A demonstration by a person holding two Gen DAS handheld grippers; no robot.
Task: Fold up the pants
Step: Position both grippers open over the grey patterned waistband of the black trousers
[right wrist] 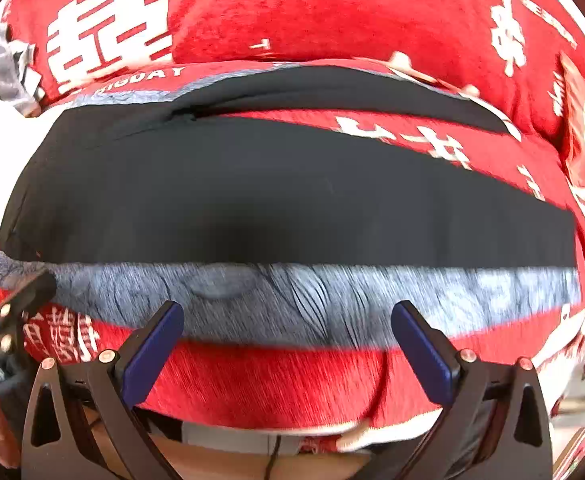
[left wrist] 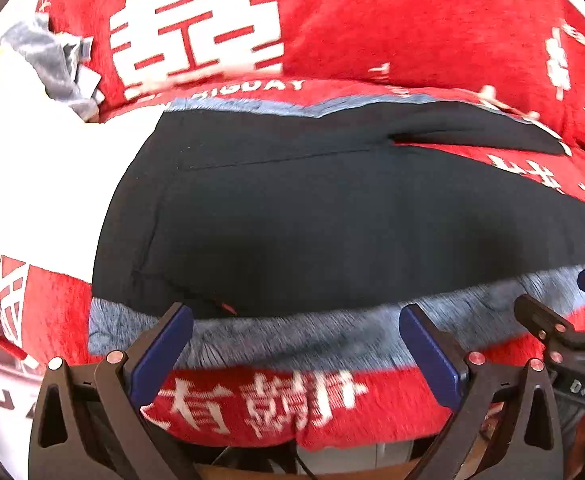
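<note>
While both grippers hang just short of the near hem, the fold looks barely begun: black pants (left wrist: 332, 216) lie spread flat on the red blanket (left wrist: 392, 20), legs parted in a narrow V beyond the crotch seam. Landmark: the grey fleecy lining strip (right wrist: 312, 300) along the pants' near edge.

Left gripper (left wrist: 296, 344): jaws wide apart, empty, just on the near side of the strip, toward the waist end. Right gripper (right wrist: 288, 340): jaws likewise apart, empty, near side of the strip, further along the leg.

Judgement: pre-grasp stage. Next move calls for both jaws to advance over the strip, pinch the near leg's edge, then carry it across onto the far leg.

Pants: dark smooth outer, fuzzy grey inside, few wrinkles; thick fabric, likely bulky when doubled.
</note>
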